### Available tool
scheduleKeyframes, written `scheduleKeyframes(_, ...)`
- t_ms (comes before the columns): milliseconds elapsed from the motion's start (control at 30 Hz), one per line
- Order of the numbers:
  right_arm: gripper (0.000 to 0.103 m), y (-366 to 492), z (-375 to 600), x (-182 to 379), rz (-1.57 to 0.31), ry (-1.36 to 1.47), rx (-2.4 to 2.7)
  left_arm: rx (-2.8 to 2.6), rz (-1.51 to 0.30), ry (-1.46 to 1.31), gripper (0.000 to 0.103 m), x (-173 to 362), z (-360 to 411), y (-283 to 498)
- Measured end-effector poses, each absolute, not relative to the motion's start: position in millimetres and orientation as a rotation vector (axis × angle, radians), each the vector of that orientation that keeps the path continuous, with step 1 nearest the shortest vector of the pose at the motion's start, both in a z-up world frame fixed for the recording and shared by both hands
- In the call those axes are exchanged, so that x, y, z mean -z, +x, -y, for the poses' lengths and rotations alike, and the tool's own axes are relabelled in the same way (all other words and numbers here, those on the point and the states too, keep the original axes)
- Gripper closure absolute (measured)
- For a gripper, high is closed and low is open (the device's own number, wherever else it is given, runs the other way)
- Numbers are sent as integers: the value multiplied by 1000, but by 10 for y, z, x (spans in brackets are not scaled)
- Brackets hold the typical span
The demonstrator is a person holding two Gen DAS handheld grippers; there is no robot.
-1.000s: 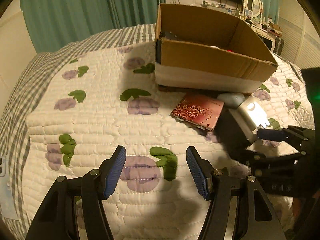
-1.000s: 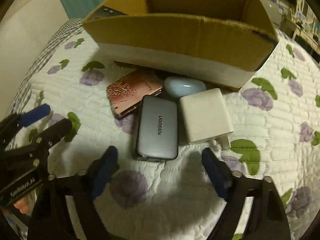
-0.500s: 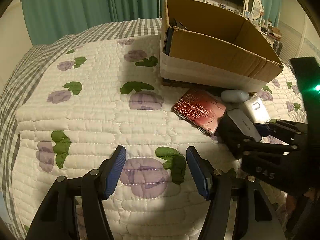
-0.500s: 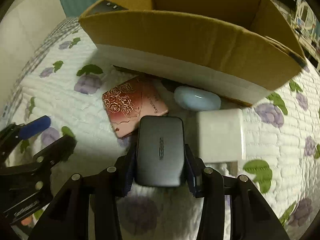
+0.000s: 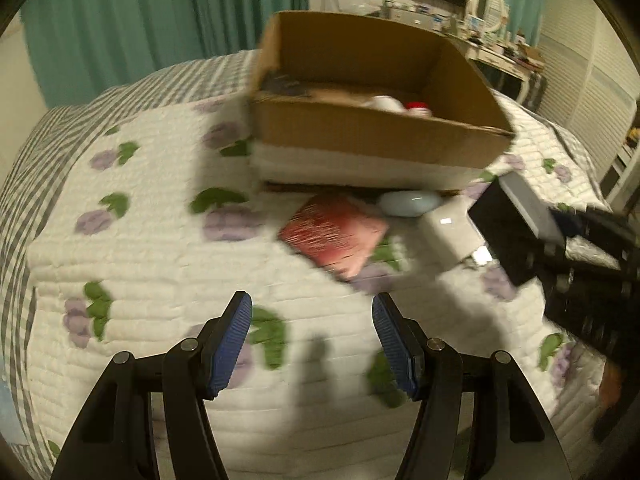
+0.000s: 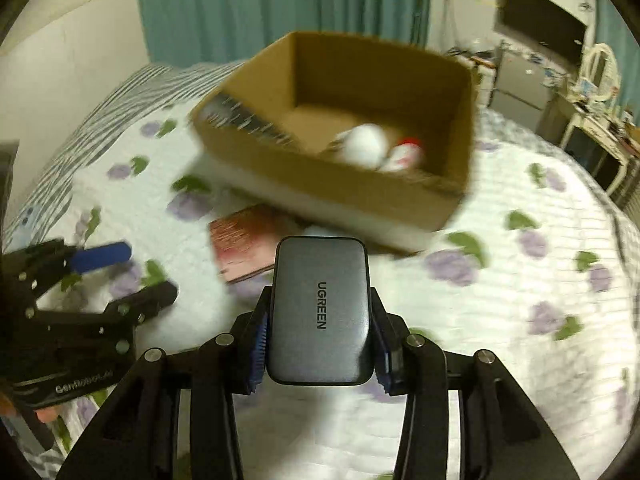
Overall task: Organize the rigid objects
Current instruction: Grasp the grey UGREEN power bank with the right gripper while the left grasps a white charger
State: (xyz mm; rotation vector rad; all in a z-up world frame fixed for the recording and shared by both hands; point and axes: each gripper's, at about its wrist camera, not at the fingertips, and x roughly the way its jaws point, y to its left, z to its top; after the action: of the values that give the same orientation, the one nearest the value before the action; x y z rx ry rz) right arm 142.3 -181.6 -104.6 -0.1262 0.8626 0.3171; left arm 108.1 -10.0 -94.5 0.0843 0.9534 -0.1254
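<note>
While clamped between the blue pads of the right gripper [image 6: 320, 344], grey UGREEN charger [image 6: 320, 314] held clear of the quilt [image 6: 520, 280], in front of the cardboard box [image 6: 344, 184] on its near side, label side up. Left gripper [image 5: 312, 340] hovering over quilt in front of the box — jaws apart, nothing between them. Red patterned case [image 5: 334, 234] flat on quilt just before the box's near wall; pale blue oval case [image 5: 408, 203] touching or nearly touching that wall, white adapter [image 5: 448, 232] just beside it. Inside the box: a white round item [image 6: 366, 144] and a red-and-white item [image 6: 408, 152] — blurred, identity not readable.
</note>
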Motion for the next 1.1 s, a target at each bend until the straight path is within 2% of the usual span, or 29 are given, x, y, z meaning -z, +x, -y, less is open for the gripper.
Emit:
scheduleKeyframes(233, 61, 1577, 2541, 953, -865, -180, -221, 204, -955, 86, 37, 946, 761, 1265)
scheduleKeyframes(433, 61, 1671, 2823, 1089, -907, -84, -199, 221, -1004, 40, 37, 1134, 1126, 1517)
scheduleKeyframes(833, 61, 1719, 2824, 1145, -919, -52, -198, 163, -1065, 11, 37, 1447, 1276, 1866)
scheduleKeyframes(1100, 61, 1745, 2816, 1186, -924, -55, -169, 199, -1037, -2, 43, 1323, 1075, 1687)
